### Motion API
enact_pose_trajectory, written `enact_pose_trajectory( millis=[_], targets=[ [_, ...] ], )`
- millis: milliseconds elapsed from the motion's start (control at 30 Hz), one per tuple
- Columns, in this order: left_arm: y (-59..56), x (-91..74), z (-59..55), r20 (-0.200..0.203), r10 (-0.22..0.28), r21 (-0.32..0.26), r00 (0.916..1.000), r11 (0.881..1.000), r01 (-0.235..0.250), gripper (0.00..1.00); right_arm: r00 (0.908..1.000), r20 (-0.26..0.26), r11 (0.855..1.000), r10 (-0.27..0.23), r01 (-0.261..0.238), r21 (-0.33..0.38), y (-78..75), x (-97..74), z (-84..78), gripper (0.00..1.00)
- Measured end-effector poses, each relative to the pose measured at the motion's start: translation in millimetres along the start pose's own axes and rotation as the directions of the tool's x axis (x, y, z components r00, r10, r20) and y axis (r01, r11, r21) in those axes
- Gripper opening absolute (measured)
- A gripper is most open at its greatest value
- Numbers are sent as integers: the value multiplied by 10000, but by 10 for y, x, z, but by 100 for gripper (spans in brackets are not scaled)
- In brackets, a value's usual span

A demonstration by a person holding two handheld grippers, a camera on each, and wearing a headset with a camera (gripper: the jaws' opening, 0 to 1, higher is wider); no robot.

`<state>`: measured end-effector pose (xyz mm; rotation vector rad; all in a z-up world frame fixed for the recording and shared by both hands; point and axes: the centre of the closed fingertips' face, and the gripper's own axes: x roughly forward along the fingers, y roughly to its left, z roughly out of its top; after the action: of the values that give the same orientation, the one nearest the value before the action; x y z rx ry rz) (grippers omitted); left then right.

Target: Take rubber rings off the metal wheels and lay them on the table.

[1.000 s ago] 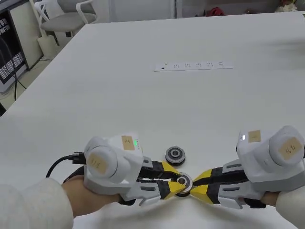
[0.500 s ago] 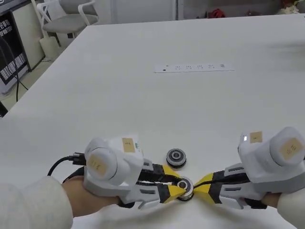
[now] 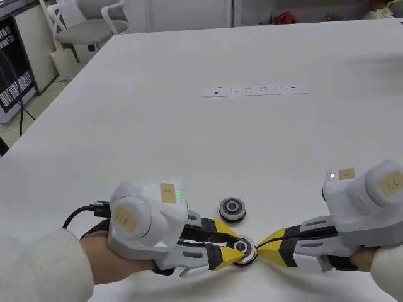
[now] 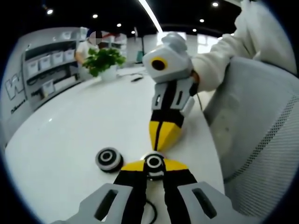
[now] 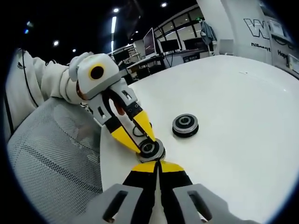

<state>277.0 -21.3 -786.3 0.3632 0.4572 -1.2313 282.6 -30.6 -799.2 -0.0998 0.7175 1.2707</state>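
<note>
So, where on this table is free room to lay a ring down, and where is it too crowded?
Free: the wide stretch of table between the loose wheel and the socket strip, and the patch right of that wheel. Crowded: the near edge, where the left gripper and right gripper meet at the other wheel.

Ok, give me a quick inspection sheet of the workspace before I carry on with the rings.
Surface: white table, no marks seen.
Job's things: held wheel at the near edge, between the two grippers; second wheel lying flat just beyond it, apart. No loose ring clearly seen.
Clutter: power strip, far from the work.
Grippers: left gripper shut on the held wheel; right gripper shut, tips at that wheel's rim.
Cables: black cable leaving the left gripper.
Surroundings: chair past the far corner; plant.
</note>
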Motion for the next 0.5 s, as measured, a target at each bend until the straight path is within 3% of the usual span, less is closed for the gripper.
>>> enact_pose_trajectory(
  millis=[500],
  targets=[
    [-1, -1, -5, 220, -59, 94, 9997, 9999, 57, 13, 9990, 330, 9944, 300, -331, 1004, 16, -20, 53, 0]
  ],
)
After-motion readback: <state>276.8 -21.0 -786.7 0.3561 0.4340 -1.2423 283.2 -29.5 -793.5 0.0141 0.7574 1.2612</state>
